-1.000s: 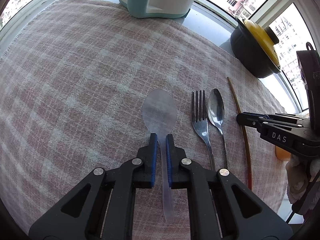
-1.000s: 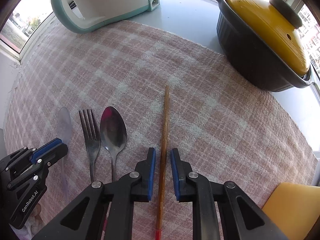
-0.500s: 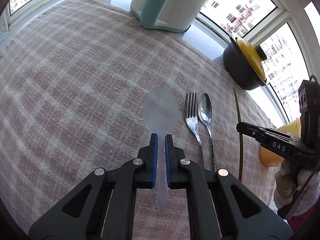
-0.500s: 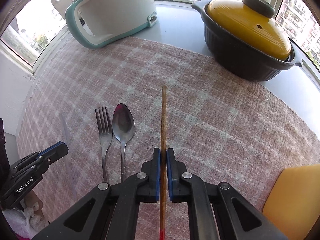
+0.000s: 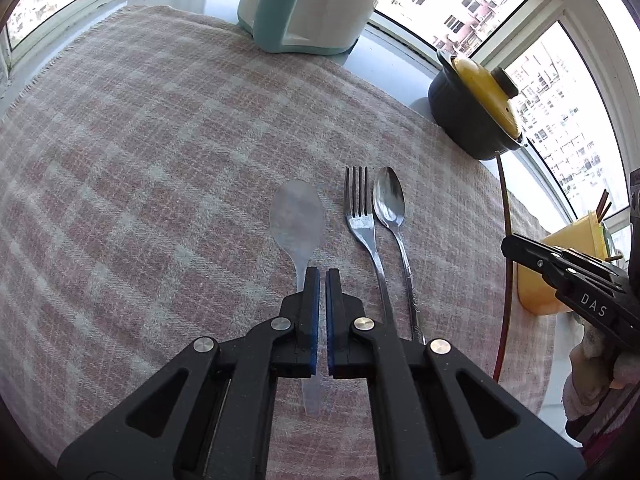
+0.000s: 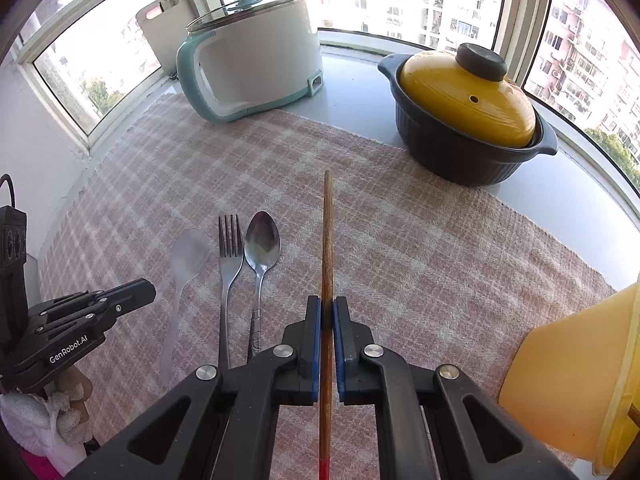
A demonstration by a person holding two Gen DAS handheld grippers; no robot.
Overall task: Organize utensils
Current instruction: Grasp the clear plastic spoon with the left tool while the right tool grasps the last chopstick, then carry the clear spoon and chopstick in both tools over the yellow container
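Plaid cloth (image 6: pixel 420 248) by windows | right gripper (image 6: pixel 327 312) clamps chopstick (image 6: pixel 327 240) mid-frame | left gripper (image 5: pixel 322 284) closed, empty, above clear spoon (image 5: pixel 298 220) | fork (image 5: pixel 362 216), metal spoon (image 5: pixel 389 200) just right

A clear plastic spoon (image 5: pixel 298 216), steel fork (image 5: pixel 362 220) & steel spoon (image 5: pixel 389 200) lay flat side by side on the cloth, heads pointing away, w/ a brown wooden chopstick (image 6: pixel 327 240), red-tipped at its near end, raised to their right.

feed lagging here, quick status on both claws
Right claw shut on chopstick. Left claw shut, empty, above clear spoon. Fork, metal spoon on cloth.
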